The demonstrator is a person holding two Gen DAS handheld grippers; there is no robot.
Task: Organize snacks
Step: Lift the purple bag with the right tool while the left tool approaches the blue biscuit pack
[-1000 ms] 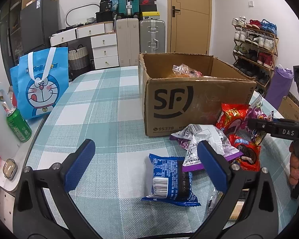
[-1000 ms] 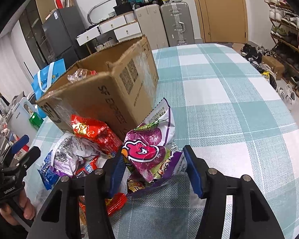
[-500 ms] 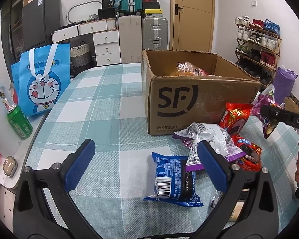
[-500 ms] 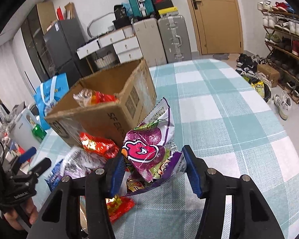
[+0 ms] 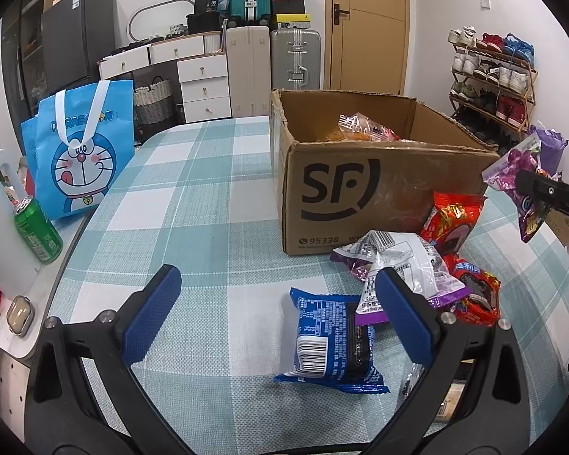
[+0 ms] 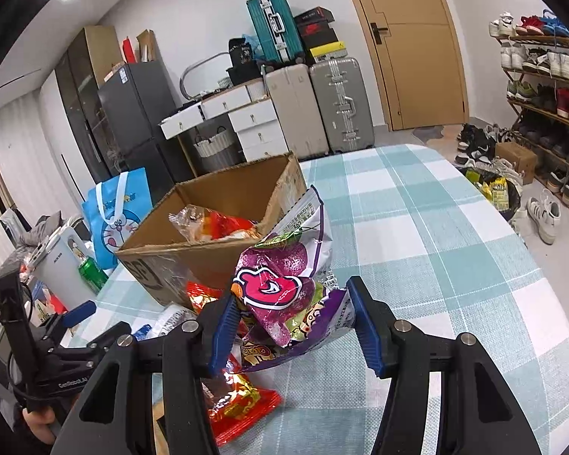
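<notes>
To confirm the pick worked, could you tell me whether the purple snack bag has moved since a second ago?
Yes. The purple snack bag, held in the right claw, has risen from beside the red packets to the cardboard box rim.

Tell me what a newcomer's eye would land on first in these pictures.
First, the purple snack bag clamped in the right claw, held in the air near the corner of the open cardboard box, which already holds a packet. Next, the heap of snack packets on the checked tablecloth in front of the box, with the open, empty left claw above a blue packet.
</notes>
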